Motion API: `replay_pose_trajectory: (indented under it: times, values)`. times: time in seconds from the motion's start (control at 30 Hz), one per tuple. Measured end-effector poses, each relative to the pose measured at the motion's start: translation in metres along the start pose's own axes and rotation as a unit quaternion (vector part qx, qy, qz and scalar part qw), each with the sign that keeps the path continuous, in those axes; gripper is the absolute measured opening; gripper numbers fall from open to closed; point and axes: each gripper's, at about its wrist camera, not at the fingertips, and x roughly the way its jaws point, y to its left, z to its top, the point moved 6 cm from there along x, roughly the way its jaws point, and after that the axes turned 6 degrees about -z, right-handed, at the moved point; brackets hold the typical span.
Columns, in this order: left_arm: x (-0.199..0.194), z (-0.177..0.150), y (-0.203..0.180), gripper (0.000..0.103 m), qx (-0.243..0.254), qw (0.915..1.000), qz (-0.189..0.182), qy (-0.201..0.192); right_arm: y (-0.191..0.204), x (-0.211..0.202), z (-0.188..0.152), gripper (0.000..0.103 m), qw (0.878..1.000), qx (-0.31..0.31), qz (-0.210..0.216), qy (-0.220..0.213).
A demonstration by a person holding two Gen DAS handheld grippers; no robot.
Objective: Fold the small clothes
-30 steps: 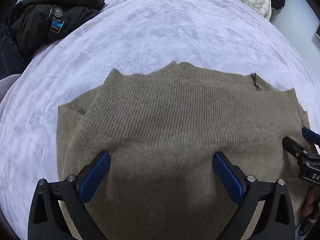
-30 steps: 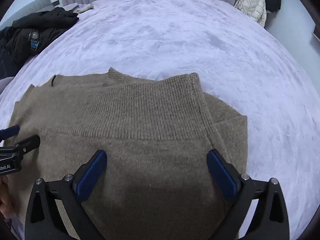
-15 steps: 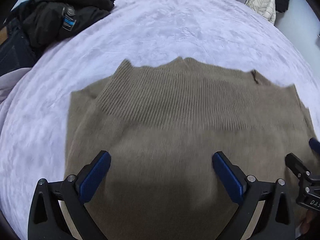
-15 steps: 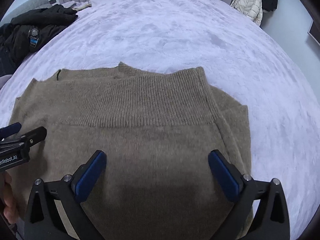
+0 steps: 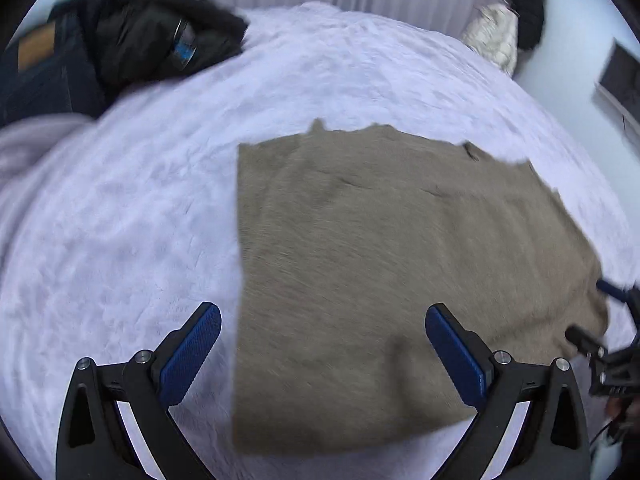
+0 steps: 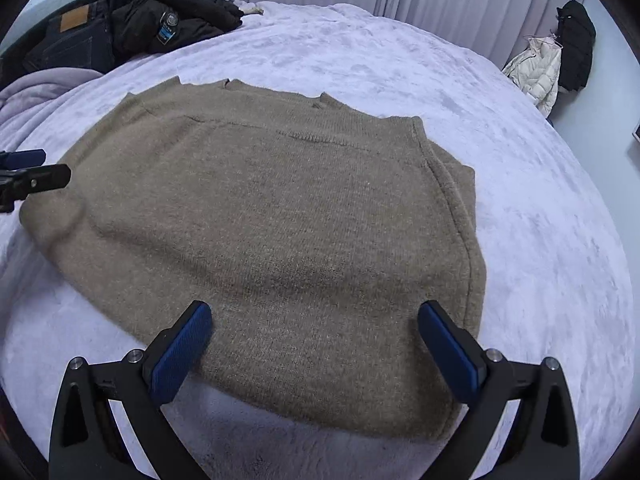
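A folded olive-brown knit sweater (image 5: 392,264) lies flat on the pale lilac bedspread (image 5: 120,220). In the right wrist view the sweater (image 6: 272,216) fills the middle, with its ribbed hem at the far edge. My left gripper (image 5: 322,354) hangs open above the sweater's near left corner, holding nothing. My right gripper (image 6: 316,350) is open over the near edge of the sweater, also empty. The right gripper's tips (image 5: 600,320) show at the right border of the left wrist view, and the left gripper's tips (image 6: 36,178) at the left border of the right wrist view.
A heap of dark jackets and jeans (image 6: 132,24) lies at the far left of the bed. A grey blanket (image 6: 36,92) bunches beside it. A cream puffer jacket (image 6: 538,70) and a black coat (image 6: 576,36) hang at the far right by the curtains.
Both grippers have pulled back and up from the sweater, which now looks smaller and further off. The left wrist view has swung left, showing more bare bedspread.
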Motion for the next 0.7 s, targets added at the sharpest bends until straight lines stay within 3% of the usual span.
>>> replay_pose_trajectory:
  times: [0.1,0.17,0.3,0.33,0.37,0.4,0.43,0.57,0.7]
  values:
    - [0.029,0.01,0.029,0.102,-0.056,0.9963,-0.054,0.037,0.001,-0.009,0.01,0.103,1.0,0.019,0.017,-0.014]
    - [0.05,0.011,0.035,0.102,-0.086,0.9894,-0.097,0.066,0.004,-0.009,0.016,0.103,1.0,0.019,0.022,-0.012]
    - [0.062,0.015,0.024,0.099,-0.089,0.9864,-0.119,0.071,0.017,-0.008,0.023,0.103,1.0,-0.012,0.01,-0.02]
    - [0.061,0.017,0.019,0.072,-0.083,0.9861,-0.125,0.07,0.021,-0.009,0.024,0.103,0.999,-0.021,0.009,-0.022]
    - [0.062,0.017,0.015,0.055,-0.076,0.9871,-0.12,0.073,0.024,-0.009,0.025,0.103,0.999,-0.026,0.01,-0.024]
    - [0.061,0.019,0.013,0.048,-0.067,0.9887,-0.114,0.071,0.025,-0.008,0.027,0.103,0.999,-0.031,0.011,-0.024]
    - [0.06,0.019,0.011,0.032,-0.059,0.9893,-0.115,0.068,0.026,-0.007,0.028,0.103,0.999,-0.033,0.01,-0.024]
    - [0.05,0.023,0.009,0.028,-0.055,0.9913,-0.105,0.058,0.023,-0.001,0.037,0.103,0.999,-0.027,0.014,-0.022]
    - [0.038,0.032,-0.008,0.027,-0.02,0.9957,-0.073,0.054,0.022,0.012,0.057,0.103,0.999,-0.039,-0.007,-0.029]
